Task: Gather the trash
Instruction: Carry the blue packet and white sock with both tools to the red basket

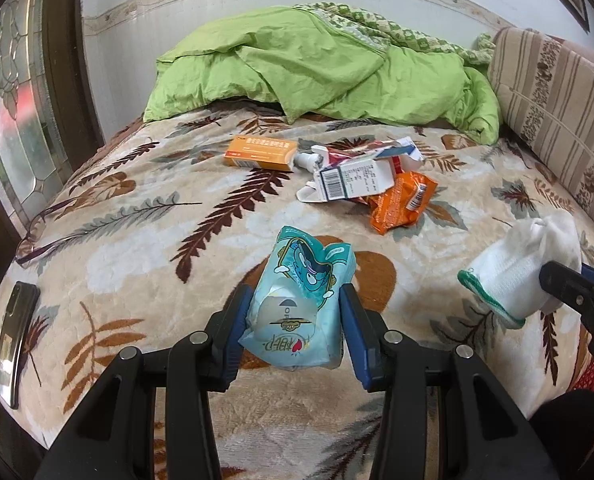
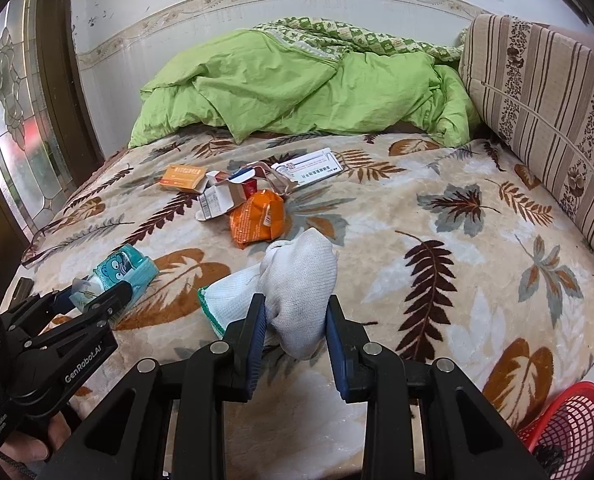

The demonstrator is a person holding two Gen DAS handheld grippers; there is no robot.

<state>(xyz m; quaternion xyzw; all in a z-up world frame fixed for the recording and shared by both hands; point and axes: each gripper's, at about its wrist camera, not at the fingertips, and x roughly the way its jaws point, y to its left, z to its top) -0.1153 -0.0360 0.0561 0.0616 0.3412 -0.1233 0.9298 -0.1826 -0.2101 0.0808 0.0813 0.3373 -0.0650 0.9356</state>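
My left gripper (image 1: 293, 308) is shut on a light blue tissue pack (image 1: 301, 296) with a cartoon print, held above the leaf-patterned blanket. The same pack (image 2: 117, 276) and the left gripper (image 2: 101, 300) show at the left of the right wrist view. My right gripper (image 2: 295, 316) is shut on a bunched white sock (image 2: 301, 280) with a green cuff; that sock (image 1: 521, 260) appears at the right of the left wrist view. Farther back on the bed lie an orange box (image 1: 261, 154), a torn white carton (image 1: 357, 178) and an orange wrapper (image 1: 403, 200).
A red mesh basket (image 2: 569, 424) stands off the bed's near right corner. A phone (image 1: 15, 340) and glasses (image 1: 45, 232) lie at the bed's left edge. A green quilt (image 1: 317, 64) is heaped at the back, and a striped cushion (image 2: 545, 104) lines the right side.
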